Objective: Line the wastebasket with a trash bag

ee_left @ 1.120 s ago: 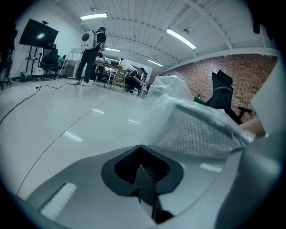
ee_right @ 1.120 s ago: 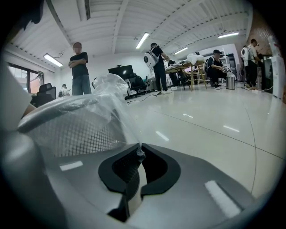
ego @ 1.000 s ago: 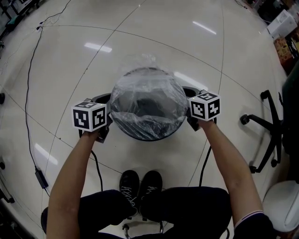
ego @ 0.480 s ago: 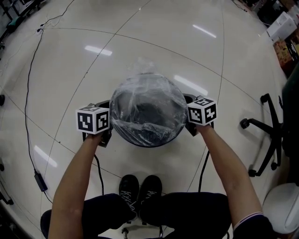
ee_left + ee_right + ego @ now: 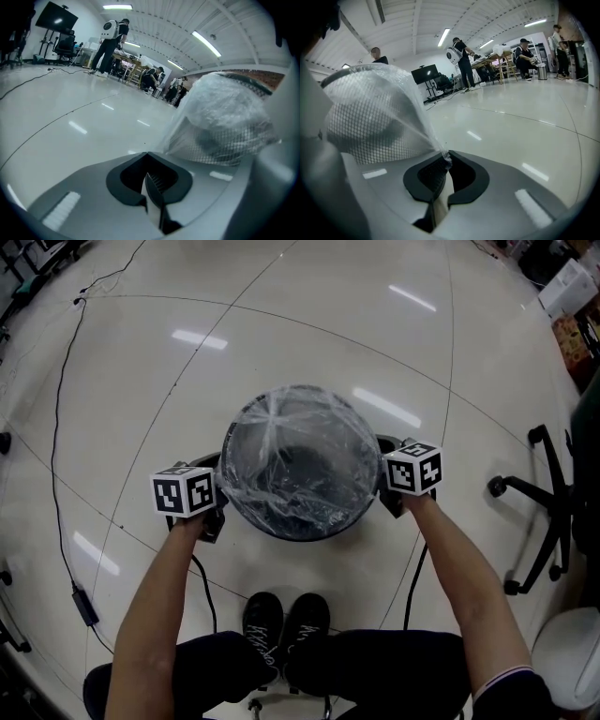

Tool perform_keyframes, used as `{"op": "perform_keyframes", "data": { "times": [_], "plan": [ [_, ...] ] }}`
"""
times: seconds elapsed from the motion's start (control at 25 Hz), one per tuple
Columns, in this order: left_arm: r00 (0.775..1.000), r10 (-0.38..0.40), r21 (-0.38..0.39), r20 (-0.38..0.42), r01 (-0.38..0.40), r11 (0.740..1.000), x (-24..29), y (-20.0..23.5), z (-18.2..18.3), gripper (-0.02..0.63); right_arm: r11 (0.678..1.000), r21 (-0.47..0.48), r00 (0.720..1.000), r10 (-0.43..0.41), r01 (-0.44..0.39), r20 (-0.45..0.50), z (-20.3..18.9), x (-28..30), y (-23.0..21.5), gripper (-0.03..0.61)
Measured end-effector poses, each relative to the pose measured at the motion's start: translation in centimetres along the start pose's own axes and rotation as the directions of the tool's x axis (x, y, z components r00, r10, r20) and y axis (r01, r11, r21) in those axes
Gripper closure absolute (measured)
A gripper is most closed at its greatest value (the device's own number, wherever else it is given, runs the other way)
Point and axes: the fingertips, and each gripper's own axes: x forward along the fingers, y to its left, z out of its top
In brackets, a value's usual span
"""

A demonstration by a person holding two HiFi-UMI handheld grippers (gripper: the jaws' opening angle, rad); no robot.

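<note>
left gripper (image 5: 149, 185) and right gripper (image 5: 443, 171) both pinch the clear trash bag (image 5: 295, 451) at opposite sides of the mesh wastebasket (image 5: 298, 529) on the floor (image 5: 141, 381); film's taut across the rim, so uneven downward pull could tear it.

My head camera looks steeply down from above the basket (image 5: 298, 532), far enough off to take in its whole rim, my arms and the floor around it. The camera on my left gripper (image 5: 152, 199) sits low and close at the basket's left side. It faces along the jaws, past the mesh wall, across the floor beyond. The one on my right gripper (image 5: 439, 190) sits just as low and close at the basket's right side. All three views share the basket and the bag (image 5: 295, 451) over it.
</note>
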Motion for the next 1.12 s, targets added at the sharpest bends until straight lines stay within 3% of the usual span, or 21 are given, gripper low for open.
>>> {"op": "perform_keyframes", "data": {
  "times": [0.56,0.68,0.8,1.12],
  "plan": [
    [0.990,0.089,-0.002,-0.106,-0.089,0.996,0.4,2.8,-4.1,0.601,0.998,0.011,0.994,-0.059,0.061,-0.094,-3.8,1.3,-1.6,0.577],
    [0.989,0.107,0.013,-0.103,-0.107,0.994,0.0,3.0,-4.0,0.601,0.997,0.013,0.992,-0.075,0.077,-0.104,-4.0,1.1,-1.8,0.567],
    [0.988,0.122,0.025,-0.096,-0.120,0.992,-0.6,3.2,-3.6,0.573,0.995,0.035,0.992,-0.085,0.089,-0.097,-3.8,0.3,-2.1,0.478],
    [0.989,0.142,0.025,-0.051,-0.141,0.990,-4.7,3.0,-3.0,0.507,0.988,0.054,0.988,-0.140,0.143,-0.069,-3.4,-3.6,-2.4,0.472]
  ]
}}
